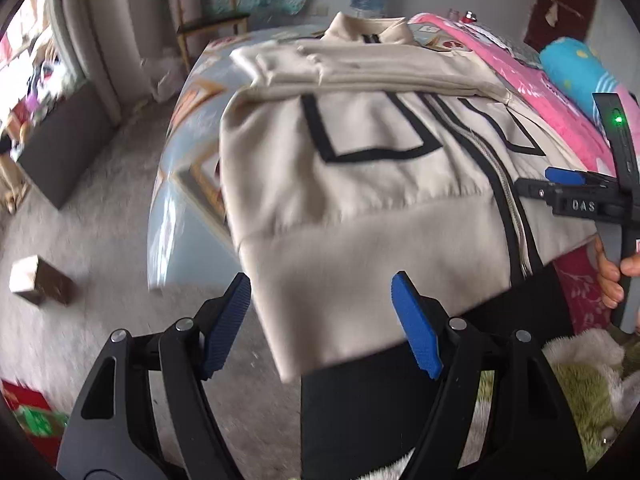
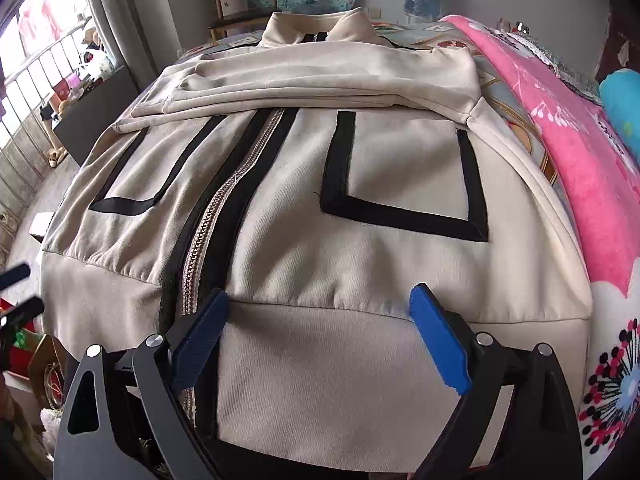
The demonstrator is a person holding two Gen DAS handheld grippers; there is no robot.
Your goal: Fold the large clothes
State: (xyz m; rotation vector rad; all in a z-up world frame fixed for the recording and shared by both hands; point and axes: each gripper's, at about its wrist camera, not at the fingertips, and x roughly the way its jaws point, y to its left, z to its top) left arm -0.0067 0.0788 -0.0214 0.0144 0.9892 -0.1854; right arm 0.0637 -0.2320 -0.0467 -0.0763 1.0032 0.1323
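Left gripper (image 1: 320, 324): I hold it with its blue pads spread wide, gripping nothing, at the jacket's hem near the left corner, which hangs off the bed edge.
Jacket (image 2: 320, 200): my landmark, a beige zip-up with black trim, lying front up on the bed, both sleeves folded across its chest, collar at the far end.
Zipper (image 2: 224, 208): runs up the jacket's middle, closed.
Right gripper (image 2: 320, 332): I hold it wide too, empty, its pads straddling the hem band right of the zipper.
Pink blanket (image 2: 568, 152): on the bed just beside the jacket's right edge.
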